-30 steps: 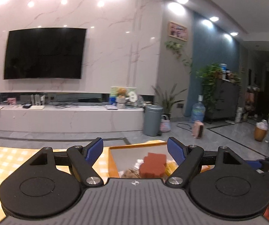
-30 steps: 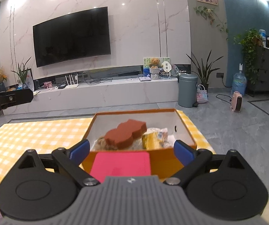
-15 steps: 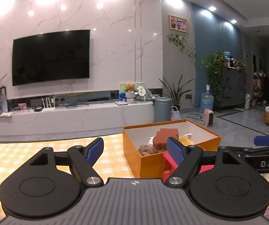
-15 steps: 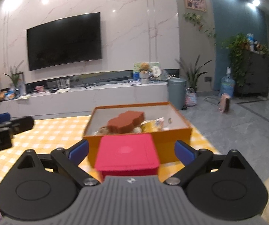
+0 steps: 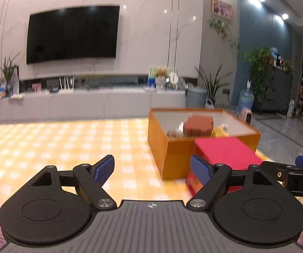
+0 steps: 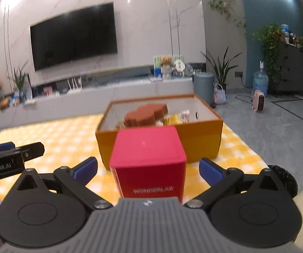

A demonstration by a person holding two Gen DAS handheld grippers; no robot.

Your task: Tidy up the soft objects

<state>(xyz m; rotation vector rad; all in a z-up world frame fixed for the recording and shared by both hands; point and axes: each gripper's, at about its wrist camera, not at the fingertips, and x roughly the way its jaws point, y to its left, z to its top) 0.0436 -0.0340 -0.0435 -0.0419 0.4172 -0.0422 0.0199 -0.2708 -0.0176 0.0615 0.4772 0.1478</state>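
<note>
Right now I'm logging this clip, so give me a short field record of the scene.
surface: yellow checked cloth
container: orange box, open on top
box contents: brown sponge on top; other items too blurred to name
in front of box: red cube box, printed WONDERLAB, standing on the cloth
left hand-held gripper: open, holding nothing
right hand-held gripper: open, fingers either side of the red cube box without touching it

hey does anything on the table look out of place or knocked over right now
Nothing looks spilled or toppled. The brown sponge sits piled high in the orange box, poking above its rim. The red box stands upright on the checkered cloth outside it, between the open right gripper's fingers.
</note>
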